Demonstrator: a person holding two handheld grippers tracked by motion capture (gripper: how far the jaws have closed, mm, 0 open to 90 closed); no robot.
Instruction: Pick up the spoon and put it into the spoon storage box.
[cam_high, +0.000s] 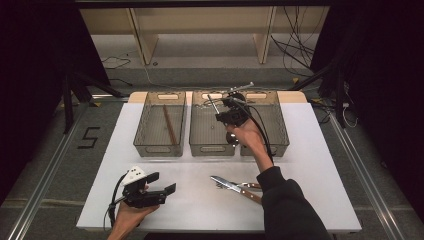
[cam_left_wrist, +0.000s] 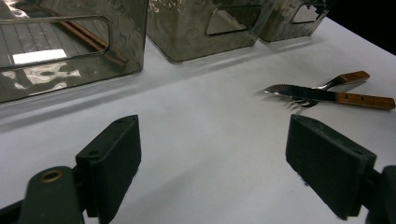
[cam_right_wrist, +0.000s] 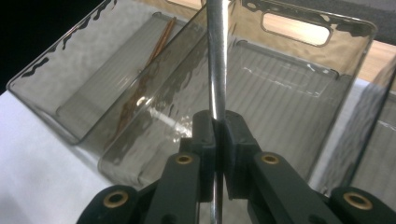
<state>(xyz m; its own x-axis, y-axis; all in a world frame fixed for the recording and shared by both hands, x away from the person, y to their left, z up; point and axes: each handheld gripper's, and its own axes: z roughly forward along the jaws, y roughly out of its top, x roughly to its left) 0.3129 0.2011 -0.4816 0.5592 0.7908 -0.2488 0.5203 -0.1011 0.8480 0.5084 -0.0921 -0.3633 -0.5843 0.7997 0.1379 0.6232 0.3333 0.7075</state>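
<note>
right gripper (cam_high: 226, 116) raised over the middle bin (cam_high: 212, 125), jaws clamped together on a thin metal utensil handle (cam_right_wrist: 216, 60); pads pinching the shaft near its lower part, shaft running straight up past the top of the right gripper view. in the high view, rounded metal end (cam_high: 232, 138) hanging below the hand, near the front wall of the middle bin, just by the wall shared with the right bin (cam_high: 270, 125); which kind of utensil, cannot tell. left bin (cam_high: 159, 125) holding a pair of brown chopsticks (cam_high: 169, 124) lying lengthwise, close beside the middle bin with almost no gap between the rims.

left gripper (cam_high: 162, 187) resting low near the front left edge of the desk (cam_high: 190, 205), jaws standing wide apart, nothing between the pads, only bare white surface there. wide open room on the desk between that gripper and the bin fronts.

knife (cam_high: 235, 189) and fork (cam_left_wrist: 343, 79), both with wooden handles, lying crossed on the desk just in front of the right sleeve, well apart from the left gripper and from the bins, well inside the front edge. right-hand strip of desk beside the right bin free.
</note>
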